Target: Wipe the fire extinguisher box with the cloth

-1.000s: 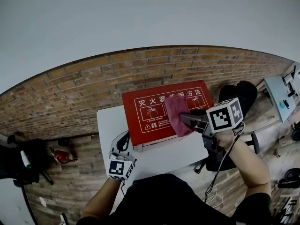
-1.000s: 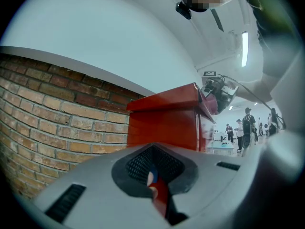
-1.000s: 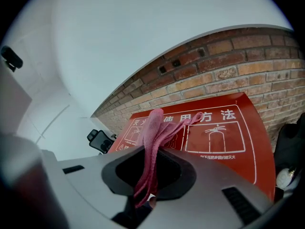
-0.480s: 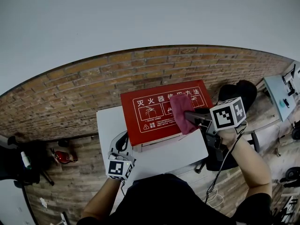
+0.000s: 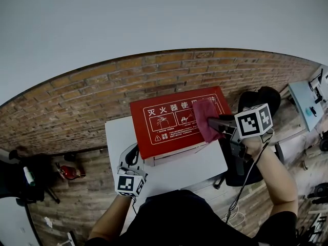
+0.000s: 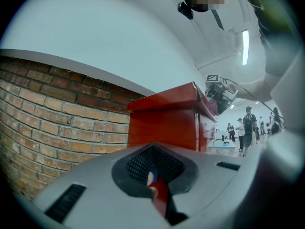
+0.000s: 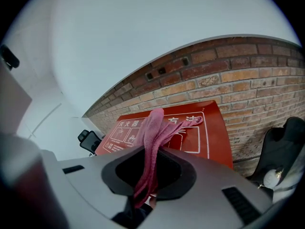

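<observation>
1. Right hand-held gripper (image 5: 215, 123): I have it clamped on the pink cloth (image 5: 205, 118), which runs out from between the jaws and lies spread on the box top.
2. Fire extinguisher box (image 5: 164, 124): red, lying flat on the white tabletop (image 5: 120, 132) against the brick wall (image 5: 77, 96), printed face up. The cloth touches the right end of that face.
3. Left hand-held gripper (image 5: 134, 155): jaws together on nothing, resting on the tabletop just beside the box's near left corner.
4. Progress: I judge the wiping under way. No smear or dust line shows which parts are finished; the left half and the sides look like the remainder.
5. Contents: the box is closed, so its inside is hidden.
</observation>
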`<move>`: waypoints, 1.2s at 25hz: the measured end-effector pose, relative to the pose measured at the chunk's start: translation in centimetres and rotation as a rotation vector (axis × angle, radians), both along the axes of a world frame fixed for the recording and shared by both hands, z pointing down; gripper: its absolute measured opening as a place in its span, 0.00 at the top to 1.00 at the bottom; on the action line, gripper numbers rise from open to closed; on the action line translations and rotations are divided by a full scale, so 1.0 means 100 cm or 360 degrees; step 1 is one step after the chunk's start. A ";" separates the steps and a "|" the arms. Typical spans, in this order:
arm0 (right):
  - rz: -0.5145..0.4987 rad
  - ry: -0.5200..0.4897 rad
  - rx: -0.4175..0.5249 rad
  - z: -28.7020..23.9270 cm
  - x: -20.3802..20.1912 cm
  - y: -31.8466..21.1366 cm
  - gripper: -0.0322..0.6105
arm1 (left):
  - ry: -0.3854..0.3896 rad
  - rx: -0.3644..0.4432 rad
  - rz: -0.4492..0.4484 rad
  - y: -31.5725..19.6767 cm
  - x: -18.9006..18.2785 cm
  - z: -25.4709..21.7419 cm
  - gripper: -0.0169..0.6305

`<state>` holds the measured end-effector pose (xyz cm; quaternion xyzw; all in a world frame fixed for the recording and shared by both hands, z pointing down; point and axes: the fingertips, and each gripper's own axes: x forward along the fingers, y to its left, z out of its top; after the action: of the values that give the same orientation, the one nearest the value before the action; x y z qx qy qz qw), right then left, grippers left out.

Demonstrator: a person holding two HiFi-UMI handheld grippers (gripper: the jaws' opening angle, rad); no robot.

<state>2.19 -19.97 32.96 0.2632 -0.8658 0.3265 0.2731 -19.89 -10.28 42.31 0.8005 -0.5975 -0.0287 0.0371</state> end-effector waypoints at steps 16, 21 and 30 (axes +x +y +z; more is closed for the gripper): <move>0.0081 0.0039 0.0049 -0.002 0.034 -0.015 0.85 | -0.0020 -0.0012 -0.0014 0.001 0.000 -0.001 0.93; 0.0100 0.0042 0.0060 -0.002 0.044 -0.019 0.85 | -0.0032 -0.0011 -0.0014 0.001 0.001 0.000 0.93; 0.0136 0.0081 0.0101 0.000 0.063 -0.026 0.85 | -0.0033 -0.0013 -0.0035 0.000 0.000 0.001 0.93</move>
<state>8.52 -22.54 32.91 0.3165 -0.8564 0.3035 0.2726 -19.90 -10.24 42.40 0.7940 -0.6067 -0.0185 0.0339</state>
